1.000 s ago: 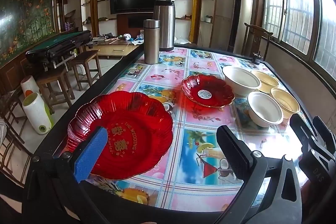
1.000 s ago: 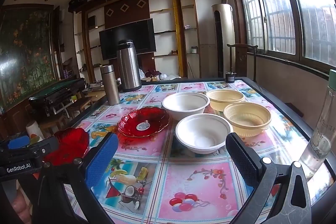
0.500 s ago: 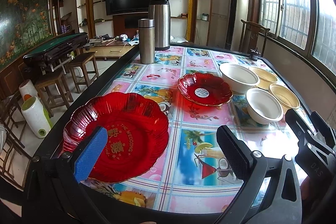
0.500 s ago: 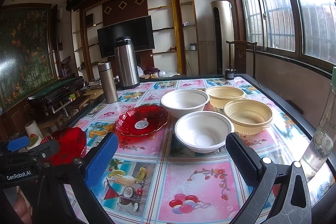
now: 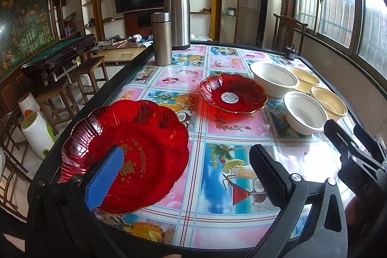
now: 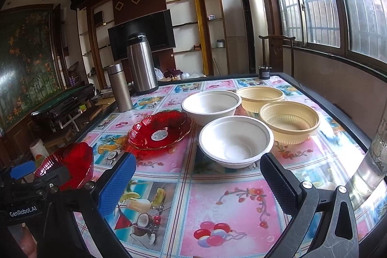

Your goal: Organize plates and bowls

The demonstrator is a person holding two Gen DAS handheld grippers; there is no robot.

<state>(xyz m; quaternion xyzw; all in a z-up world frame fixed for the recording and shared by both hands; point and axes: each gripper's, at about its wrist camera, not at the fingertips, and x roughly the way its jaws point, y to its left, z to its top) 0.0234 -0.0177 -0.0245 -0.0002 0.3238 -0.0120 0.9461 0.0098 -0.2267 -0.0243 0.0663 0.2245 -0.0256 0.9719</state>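
The left gripper (image 5: 183,171) stands wide open with nothing clamped; its blue-padded finger (image 5: 105,177) overlaps the near part of the large scalloped red glass plate (image 5: 135,137), so whether pad and plate touch cannot be told. The plate lies at the table's left near corner, close to the black table rim (image 5: 79,122). The right gripper (image 6: 197,181) is also spread wide and empty, both pads hovering over bare patterned tablecloth (image 6: 225,207) with open room between them and the nearer white paper bowl (image 6: 235,140).

Behind that bowl sits a larger white paper bowl (image 6: 210,105), their rims very close; contact cannot be judged. To the right stand two pale yellow ribbed plastic bowls (image 6: 289,121), one behind the other. Left of the white bowls lies the smaller red glass plate with a round label (image 6: 160,133), apart from the large one, with free cloth between.

Only the right wrist view shows a clear bottle (image 6: 373,161) at the right edge, cut off by the frame. Only the left wrist view shows the gold lettering on the large plate; from the right, that plate is half hidden behind the left gripper's body. A steel flask (image 5: 161,39) and a taller steel thermos jug (image 5: 176,19) stand upright at the far left end.
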